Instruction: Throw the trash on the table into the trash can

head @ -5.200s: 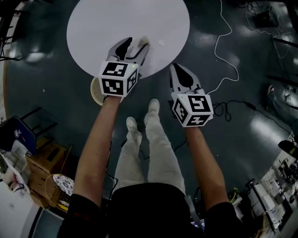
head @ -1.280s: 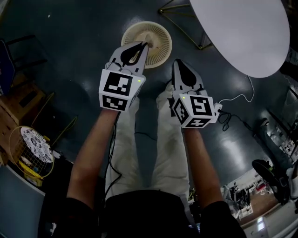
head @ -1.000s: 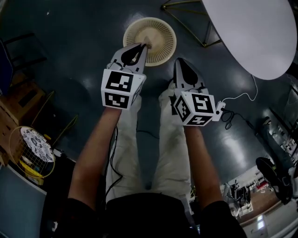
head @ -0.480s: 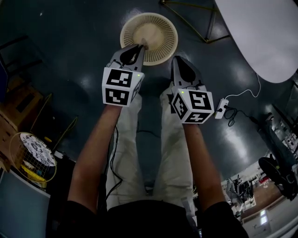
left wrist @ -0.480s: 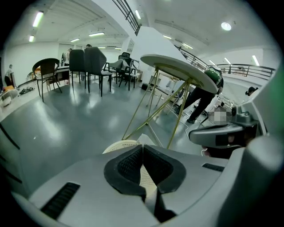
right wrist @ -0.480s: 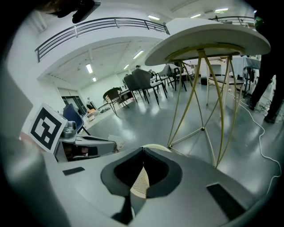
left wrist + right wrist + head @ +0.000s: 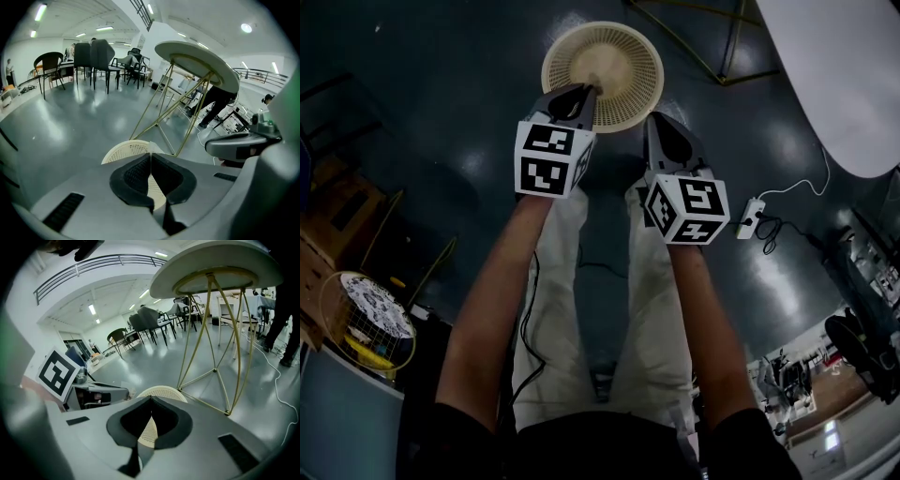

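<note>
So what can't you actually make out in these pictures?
Trash can contents: head view, dim, near rim behind the left hand-held gripper.
Pale scrap in those jaws: left gripper view, only a sliver shows; what it is, unclear.
Table top: head view, cut off by the right edge; gripper views see only its underside.

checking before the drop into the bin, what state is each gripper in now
Left gripper: closed on a small white scrap.
Right gripper: closed, nothing between its jaws.

Overhead and tool-mounted views share the trash can (image 7: 626,45).
</note>
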A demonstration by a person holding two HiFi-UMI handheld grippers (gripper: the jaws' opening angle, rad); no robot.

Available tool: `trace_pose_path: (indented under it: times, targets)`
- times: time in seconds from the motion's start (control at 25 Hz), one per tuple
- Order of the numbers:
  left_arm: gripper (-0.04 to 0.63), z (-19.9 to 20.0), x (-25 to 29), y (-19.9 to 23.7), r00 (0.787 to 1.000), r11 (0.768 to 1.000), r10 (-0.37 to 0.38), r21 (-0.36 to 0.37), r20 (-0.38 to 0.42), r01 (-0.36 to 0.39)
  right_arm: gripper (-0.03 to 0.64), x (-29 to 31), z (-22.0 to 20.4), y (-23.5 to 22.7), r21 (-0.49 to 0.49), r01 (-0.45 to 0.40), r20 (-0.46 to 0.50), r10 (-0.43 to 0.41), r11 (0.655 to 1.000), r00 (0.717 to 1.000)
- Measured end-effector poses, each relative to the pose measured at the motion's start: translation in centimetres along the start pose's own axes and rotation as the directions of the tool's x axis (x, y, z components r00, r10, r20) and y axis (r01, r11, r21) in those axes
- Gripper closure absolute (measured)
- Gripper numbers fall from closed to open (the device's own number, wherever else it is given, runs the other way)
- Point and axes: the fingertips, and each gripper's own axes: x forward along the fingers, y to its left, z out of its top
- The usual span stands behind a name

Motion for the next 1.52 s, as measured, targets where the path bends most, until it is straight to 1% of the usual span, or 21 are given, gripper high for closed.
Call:
trace_pose_path:
  times: [0.16, 0.28, 0.32, 0.44, 0.48, 0.52, 0.64, 0.84, 1.08, 1.16, 1.24, 1.36, 1.52]
  targets:
    - [0.577, -1.2, 1.3, 0.4, 0.999, 1.000, 0.000, 0.003, -0.036, 0.000, 0.600, 0.6, -0.4, 0.2, 0.037, -0.006, -0.005, 0.006, 0.999, 1.000]
    - [0.575, -2.1, 1.7, 0.8, 0.999, 1.000, -0.001, 0.012, -0.044, 0.002, 0.600, 0.9, -0.4, 0.4, 0.036, -0.011, -0.005, 0.011, 0.999, 1.000]
    - [0.560, -2.2, 1.7, 0.9, 0.999, 1.000, -0.002, 0.012, -0.044, 0.003, 0.600, 0.9, -0.3, 0.4, 0.033, -0.012, -0.006, 0.013, 0.999, 1.000]
    - [0.451, -2.3, 1.9, 1.0, 0.999, 1.000, -0.010, -0.003, -0.032, 0.010, 0.600, 1.0, -0.4, 0.2, 0.031, -0.011, -0.011, 0.011, 0.999, 1.000]
    - [0.427, -2.2, 1.9, 1.2, 1.000, 1.000, -0.009, -0.006, -0.027, 0.008, 0.600, 1.0, -0.5, 0.1, 0.033, -0.009, -0.013, 0.010, 0.999, 1.000]
    - [0.424, -2.1, 1.9, 1.3, 1.000, 1.000, -0.008, -0.007, -0.024, 0.008, 0.600, 1.0, -0.5, 0.1, 0.035, -0.008, -0.015, 0.008, 0.999, 1.000]
    - [0.425, -1.8, 1.8, 1.3, 1.000, 1.000, -0.019, -0.006, -0.022, 0.019, 0.600, 1.0, -0.4, 0.1, 0.034, -0.008, -0.017, 0.008, 0.999, 1.000]
    - [0.425, -0.8, 0.8, 1.3, 1.000, 1.000, -0.015, -0.003, -0.004, 0.015, 0.600, 0.6, 0.2, 0.6, 0.024, -0.011, -0.013, 0.011, 1.000, 1.000]
    - [0.438, 0.8, -0.8, 0.4, 0.999, 1.000, -0.011, -0.001, 0.038, 0.011, 0.600, -0.4, 2.1, 1.0, 0.006, -0.013, 0.008, 0.013, 1.000, 1.000]
    - [0.458, 1.4, -1.6, 0.3, 0.999, 1.000, 0.001, 0.009, 0.050, -0.002, 0.600, -0.9, 2.8, 1.2, 0.005, -0.013, 0.016, 0.013, 1.000, 1.000]
    - [0.507, 2.1, -2.5, -0.1, 0.998, 1.000, 0.011, 0.020, 0.061, -0.012, 0.600, -1.4, 3.6, 1.4, 0.003, -0.014, 0.027, 0.014, 1.000, 1.000]
    - [0.553, 3.4, -4.0, -0.6, 0.996, 1.000, 0.015, 0.024, 0.088, -0.017, 0.600, -2.4, 5.0, 2.2, -0.005, -0.023, 0.043, 0.023, 1.000, 0.999]
    - [0.566, 4.8, -6.1, -1.4, 0.992, 1.000, 0.008, 0.002, 0.122, -0.009, 0.600, -3.8, 6.4, 3.5, -0.013, -0.037, 0.055, 0.038, 0.999, 0.998]
